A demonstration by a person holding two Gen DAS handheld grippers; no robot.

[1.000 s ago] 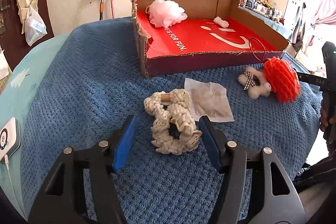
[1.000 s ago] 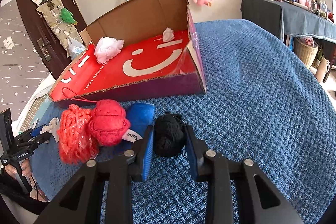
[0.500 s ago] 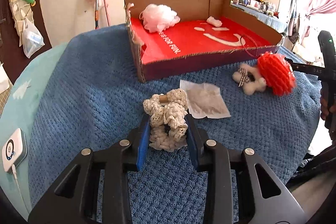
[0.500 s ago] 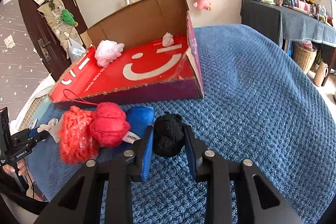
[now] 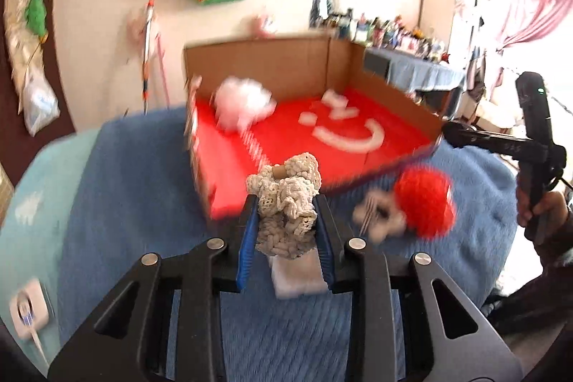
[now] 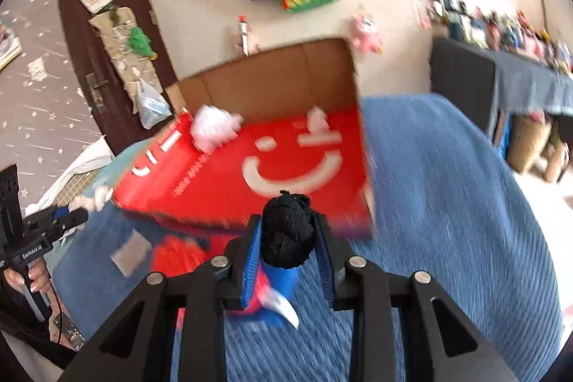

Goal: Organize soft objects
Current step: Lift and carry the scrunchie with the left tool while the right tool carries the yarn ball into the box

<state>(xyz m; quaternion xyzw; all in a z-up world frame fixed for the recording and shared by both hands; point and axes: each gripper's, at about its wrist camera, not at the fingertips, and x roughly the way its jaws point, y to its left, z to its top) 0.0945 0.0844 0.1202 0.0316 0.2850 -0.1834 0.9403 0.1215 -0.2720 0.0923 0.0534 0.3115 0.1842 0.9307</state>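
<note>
Two tongs each grip a soft thing just in front of the red box (image 5: 358, 131): left tongs (image 5: 286, 224) pinch a cream crochet bundle (image 5: 286, 206), right tongs (image 6: 288, 238) a black yarn ball (image 6: 286, 231), both raised, probably for dropping inside.

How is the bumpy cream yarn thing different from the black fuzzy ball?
The cream crocheted bundle is pale and lumpy, with a brown tube poking out; the black yarn ball is dark and roundish. The cream one sits in the left tool, the black one in the right tool. Both are soft, squeezed between blue pads and held before the red cardboard box.
</note>
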